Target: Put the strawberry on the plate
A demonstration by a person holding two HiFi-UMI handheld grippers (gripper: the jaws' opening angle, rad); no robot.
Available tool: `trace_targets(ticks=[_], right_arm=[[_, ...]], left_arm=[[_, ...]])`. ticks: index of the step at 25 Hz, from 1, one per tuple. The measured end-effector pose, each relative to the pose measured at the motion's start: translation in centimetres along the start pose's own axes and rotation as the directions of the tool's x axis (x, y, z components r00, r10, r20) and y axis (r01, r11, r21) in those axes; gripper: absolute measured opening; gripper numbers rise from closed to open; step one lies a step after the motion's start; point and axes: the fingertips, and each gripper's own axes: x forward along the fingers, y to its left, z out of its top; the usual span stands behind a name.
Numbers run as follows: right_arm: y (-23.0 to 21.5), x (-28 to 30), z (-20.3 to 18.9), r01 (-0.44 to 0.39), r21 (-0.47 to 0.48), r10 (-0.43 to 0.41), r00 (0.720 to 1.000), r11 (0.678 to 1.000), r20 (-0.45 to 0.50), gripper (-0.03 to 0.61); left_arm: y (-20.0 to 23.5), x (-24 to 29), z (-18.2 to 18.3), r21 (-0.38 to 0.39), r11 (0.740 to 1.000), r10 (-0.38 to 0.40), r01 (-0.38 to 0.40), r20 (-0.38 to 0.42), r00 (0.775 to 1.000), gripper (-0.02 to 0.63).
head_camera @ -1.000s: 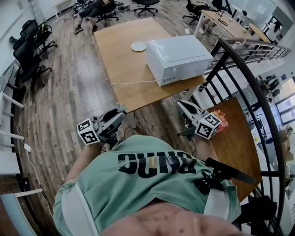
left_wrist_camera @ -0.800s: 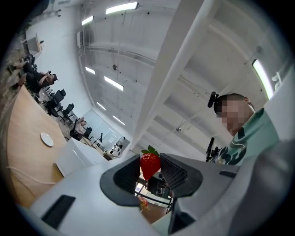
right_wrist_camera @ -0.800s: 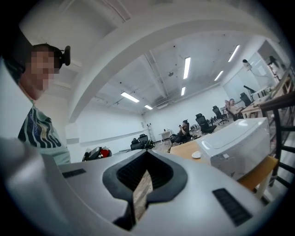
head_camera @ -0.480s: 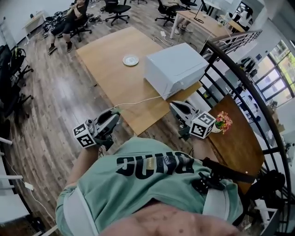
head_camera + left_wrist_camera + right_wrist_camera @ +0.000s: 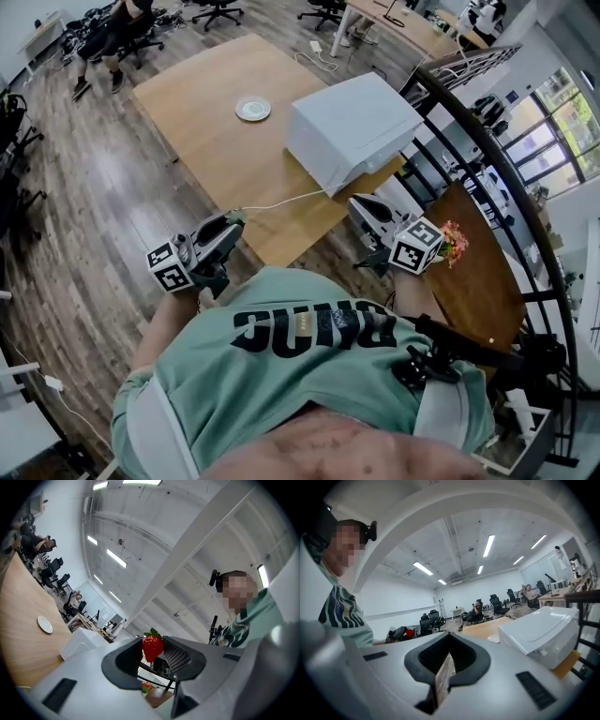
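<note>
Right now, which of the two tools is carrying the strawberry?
The left tool: the red strawberry is pinched between its jaws, while the right tool has its jaws closed together on nothing.

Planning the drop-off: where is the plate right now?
In the head view, the plate sits on the wooden table toward its far end, just left of the white box.

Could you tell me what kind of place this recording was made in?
Most likely a large open-plan office or lab. It has rolling office chairs, a long wooden table in an open room, and strip lights on a high ceiling.
</note>
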Motion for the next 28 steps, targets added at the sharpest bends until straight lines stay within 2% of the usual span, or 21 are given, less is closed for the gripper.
trace_targets(ticks=[3, 7, 12, 15, 20, 23, 25, 28], right_arm=[[-4.9, -0.1, 1.2, -0.043, 0.020, 0.043, 0.999, 0.999, -0.011, 0.006], [-10.3, 1.9, 3.5, -0.171, 0.016, 0.171, 0.985, 0.985, -0.004, 0.006], [-16.3, 4.3, 7.0, -0.304, -0.029, 0.304, 0.953, 0.952, 0.004, 0.006], [-18.4, 6.6, 8.5, -0.386, -0.036, 0.387, 0.922, 0.922, 0.020, 0.006], [-17.3, 11.3, 8.6, -0.479, -0.019, 0.480, 0.877, 0.877, 0.023, 0.006], [-15.2, 15.1, 8.3, -0.506, -0.014, 0.507, 0.862, 0.862, 0.014, 0.006], [-13.7, 17.2, 8.1, -0.505, -0.008, 0.505, 0.863, 0.863, 0.002, 0.006], [-11.9, 20.1, 7.2, -0.470, -0.019, 0.470, 0.883, 0.883, -0.013, 0.006]], left_arm=[[1.8, 4.5, -0.2, 0.012, 0.999, 0.038, -0.038, 0.001, 0.999, 0.143], [3.9, 8.7, -0.1, 0.068, 0.989, 0.132, -0.134, 0.025, 0.991, 0.143], [5.5, 13.0, -0.4, 0.083, 0.967, 0.234, -0.243, 0.104, 0.967, 0.143], [5.8, 13.7, 0.1, 0.099, 0.937, 0.318, -0.334, 0.148, 0.936, 0.143], [4.0, 9.8, 0.9, 0.119, 0.869, 0.452, -0.480, 0.202, 0.869, 0.143], [3.8, 6.3, 2.3, 0.106, 0.846, 0.488, -0.522, 0.240, 0.839, 0.143], [4.2, 4.4, 3.2, 0.100, 0.849, 0.484, -0.519, 0.249, 0.839, 0.143], [5.9, 1.4, 4.4, 0.099, 0.876, 0.440, -0.473, 0.239, 0.866, 0.143]])
